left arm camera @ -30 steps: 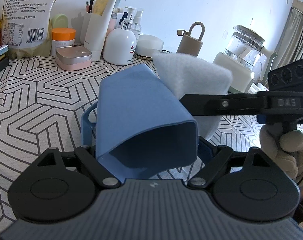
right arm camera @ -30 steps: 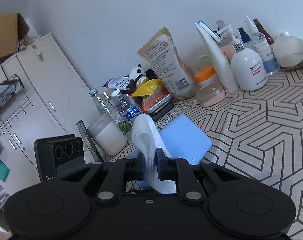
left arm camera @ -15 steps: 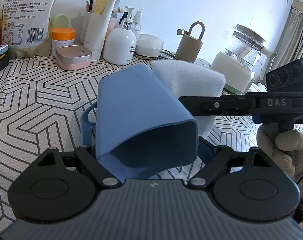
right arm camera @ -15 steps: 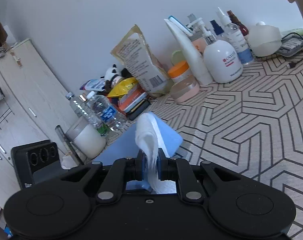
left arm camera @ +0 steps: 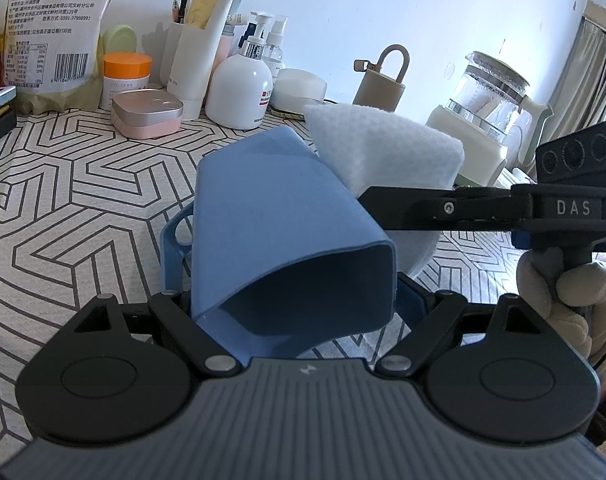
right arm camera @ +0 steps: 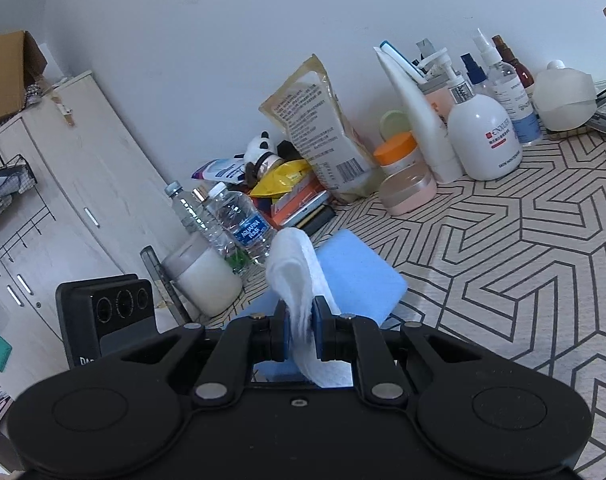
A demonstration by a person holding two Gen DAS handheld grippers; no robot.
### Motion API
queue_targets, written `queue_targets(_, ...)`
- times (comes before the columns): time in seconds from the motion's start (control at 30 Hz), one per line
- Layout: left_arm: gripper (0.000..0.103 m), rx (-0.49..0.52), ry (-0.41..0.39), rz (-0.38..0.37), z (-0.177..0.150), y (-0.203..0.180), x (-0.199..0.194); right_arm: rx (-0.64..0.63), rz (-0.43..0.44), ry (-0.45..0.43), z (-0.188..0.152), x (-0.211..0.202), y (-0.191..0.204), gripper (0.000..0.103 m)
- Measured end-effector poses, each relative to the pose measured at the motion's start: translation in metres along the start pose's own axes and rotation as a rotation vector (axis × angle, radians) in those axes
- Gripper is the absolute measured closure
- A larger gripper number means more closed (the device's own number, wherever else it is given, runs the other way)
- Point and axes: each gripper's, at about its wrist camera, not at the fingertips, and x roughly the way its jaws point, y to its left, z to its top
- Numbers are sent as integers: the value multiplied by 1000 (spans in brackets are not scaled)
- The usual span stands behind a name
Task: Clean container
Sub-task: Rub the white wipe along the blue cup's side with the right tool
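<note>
Left wrist: "DAS"-marked right gripper (left arm camera: 367,200) jaws pinch white cloth (left arm camera: 387,152) vs blue container (left arm camera: 279,232), clamped in left gripper (left arm camera: 291,264).

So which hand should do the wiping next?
The right. The right gripper is shut on the white cloth, which already sits against the blue container. The left gripper is busy holding that container, so it likely just steadies it.
</note>
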Motion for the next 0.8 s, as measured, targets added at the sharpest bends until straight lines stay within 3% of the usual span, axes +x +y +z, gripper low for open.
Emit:
queue_targets(0.43,16,0,0,0,0,0,0,55,-95,0,0,0,-15,83)
queue_targets(0.63,16,3,1,1,0,0,0,27,-79,1,-1,-1,-9,88)
queue_targets(0.8,16,4,1,0,0,1,0,58,-8,-2,0,-2,-7,88)
